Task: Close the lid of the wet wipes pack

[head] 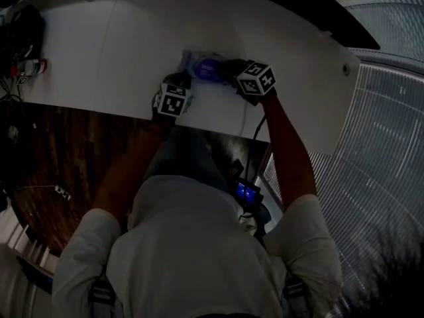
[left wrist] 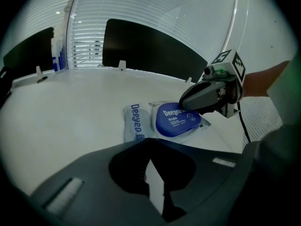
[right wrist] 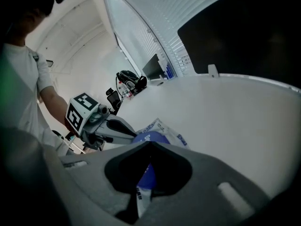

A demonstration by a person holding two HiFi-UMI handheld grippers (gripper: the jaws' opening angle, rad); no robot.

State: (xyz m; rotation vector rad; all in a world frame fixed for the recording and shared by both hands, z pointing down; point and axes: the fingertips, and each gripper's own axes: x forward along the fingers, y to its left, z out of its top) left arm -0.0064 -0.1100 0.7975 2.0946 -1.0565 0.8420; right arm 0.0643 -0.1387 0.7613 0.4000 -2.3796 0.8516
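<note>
Dim rm: white table (head: 132, 45), dark wood floor (head: 59, 144), blinds (left wrist: 141, 8) behind

In the head view the wet wipes pack (head: 201, 65) shows only as a dim strip, its ends covered by the left gripper (head: 181, 79) and the right gripper (head: 228, 67). In the left gripper view the right gripper's tip overlaps the far corner of the blue lid (left wrist: 175, 120), so whether that edge sits flush cannot be told. The small print under the brand name is too fine to read. In the right gripper view that gripper's own body hides most of the pack, and the lid shows only through the narrow slit. Dark clutter (head: 23, 35) at the left end of the table (head: 132, 38) is cut off at the edge and too dim to identify.
</note>
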